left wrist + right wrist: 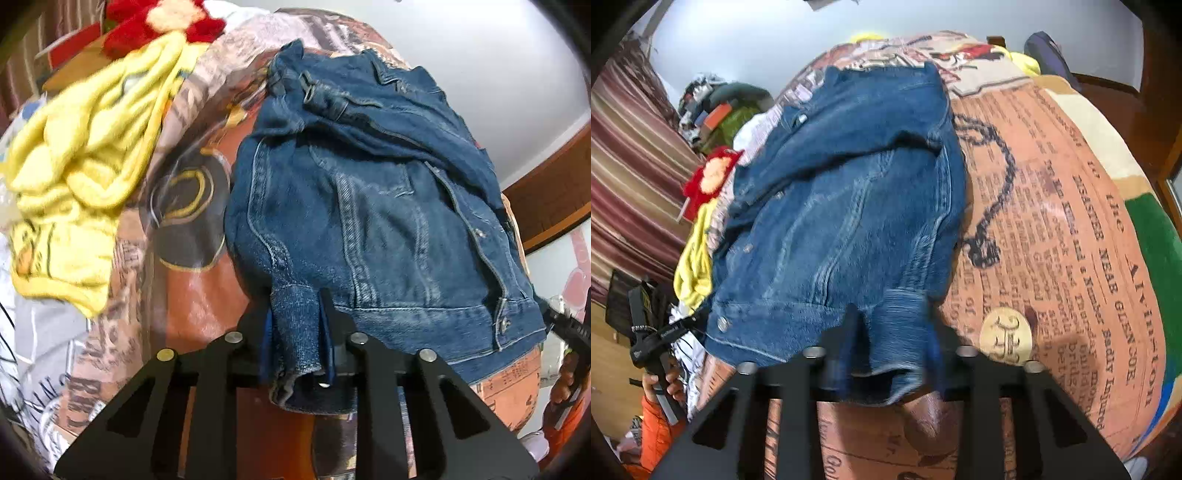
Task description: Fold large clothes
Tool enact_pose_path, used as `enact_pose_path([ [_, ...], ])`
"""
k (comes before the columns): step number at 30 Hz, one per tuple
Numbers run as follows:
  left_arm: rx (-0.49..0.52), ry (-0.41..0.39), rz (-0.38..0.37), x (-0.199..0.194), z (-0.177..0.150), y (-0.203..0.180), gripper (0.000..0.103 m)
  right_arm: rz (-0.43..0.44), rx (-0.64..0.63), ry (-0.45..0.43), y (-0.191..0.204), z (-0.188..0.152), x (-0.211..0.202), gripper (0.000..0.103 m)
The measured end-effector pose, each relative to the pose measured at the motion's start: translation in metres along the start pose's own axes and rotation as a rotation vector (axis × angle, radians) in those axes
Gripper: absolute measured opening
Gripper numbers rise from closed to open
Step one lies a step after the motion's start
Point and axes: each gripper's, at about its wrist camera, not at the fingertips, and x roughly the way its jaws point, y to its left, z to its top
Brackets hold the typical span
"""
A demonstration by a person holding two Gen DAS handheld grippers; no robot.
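Observation:
A blue denim jacket [369, 192] lies crumpled on a bed covered with an orange newspaper-print blanket [199, 291]. My left gripper [295, 314] is shut on the jacket's hem at its near left corner. The right wrist view shows the same jacket [842, 206] from its other side. My right gripper [894, 332] is shut on the hem at the near right corner. The other gripper [661, 339] shows at the left edge of the right wrist view, and the right one [569, 328] shows at the right edge of the left wrist view.
A yellow knit garment [74, 166] lies bunched left of the jacket, with a red and cream knitted piece [162, 22] behind it. Striped curtains [631, 184] hang at the left. Wooden bed frame [554, 199] runs along the right. A pile of clutter [716, 107] sits behind.

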Motion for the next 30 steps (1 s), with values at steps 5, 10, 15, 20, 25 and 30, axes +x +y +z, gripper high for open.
enact_pose_path([
  [5, 0.04, -0.094, -0.029, -0.028, 0.02, -0.012, 0.019, 0.073, 0.009, -0.064, 0.004, 0.022, -0.016, 0.014],
  [10, 0.103, -0.171, -0.061, -0.052, 0.056, -0.031, 0.019, 0.093, -0.068, -0.085, 0.028, 0.049, -0.021, 0.014],
  [15, 0.157, -0.229, -0.072, -0.064, 0.093, -0.049, 0.018, 0.076, -0.139, -0.138, 0.05, 0.084, -0.026, 0.013],
  [20, 0.197, -0.289, -0.062, -0.068, 0.132, -0.064, 0.018, 0.049, -0.158, -0.219, 0.061, 0.129, -0.032, 0.013],
  [25, 0.177, -0.331, -0.06, -0.061, 0.178, -0.069, 0.017, 0.023, -0.149, -0.276, 0.064, 0.18, -0.028, 0.012],
  [30, 0.174, -0.356, -0.025, -0.046, 0.221, -0.075, 0.016, 0.0, -0.105, -0.326, 0.063, 0.235, -0.012, 0.012],
])
